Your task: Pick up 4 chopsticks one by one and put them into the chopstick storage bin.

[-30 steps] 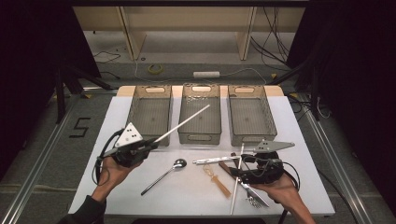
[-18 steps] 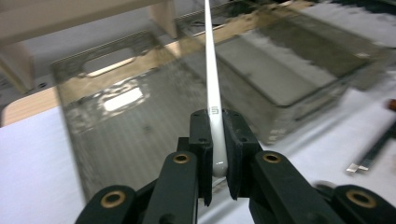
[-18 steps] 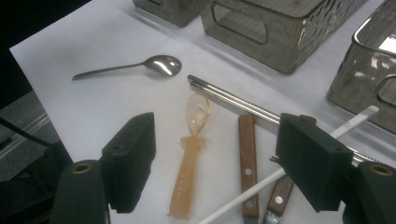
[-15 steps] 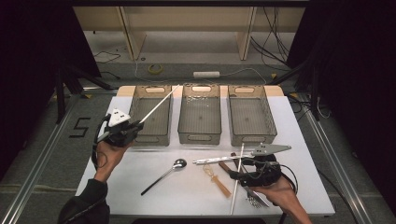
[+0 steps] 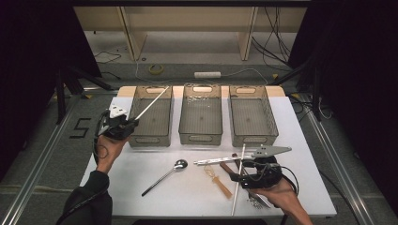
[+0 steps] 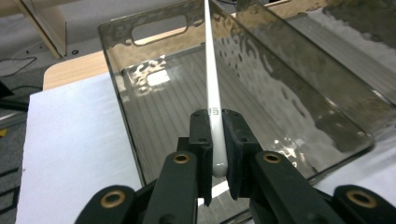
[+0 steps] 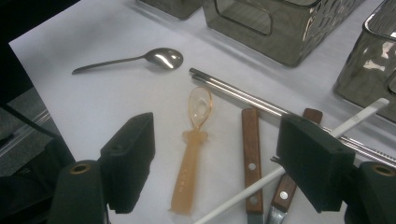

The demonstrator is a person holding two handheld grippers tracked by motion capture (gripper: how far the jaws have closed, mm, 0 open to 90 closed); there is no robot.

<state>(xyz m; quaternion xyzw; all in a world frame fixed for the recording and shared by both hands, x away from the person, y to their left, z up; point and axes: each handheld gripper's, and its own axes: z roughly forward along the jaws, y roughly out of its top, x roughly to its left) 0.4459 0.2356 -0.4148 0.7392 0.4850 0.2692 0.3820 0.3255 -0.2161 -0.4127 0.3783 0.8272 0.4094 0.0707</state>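
Place: we see a lab recording station.
Surroundings: black curtains [image 5: 28, 56], bare grey concrete floor [image 5: 51, 140].
Fixtures: aluminium floor rails [image 5: 338, 159], loose black cables [image 5: 272, 28], white power strip [image 5: 207, 74].

Glossy metal spoon [image 7: 161, 57], wooden handles [image 7: 251, 154], translucent plastic bins [image 5: 200, 115].

We hold the left gripper [image 5: 123, 124] raised near the surface's left edge, forearm reaching up from the near-left corner — its jaws are clamped on a thin white stick [image 6: 213, 100]. Our right gripper [image 5: 256, 176] sits low by the near edge — jaws spread wide apart.
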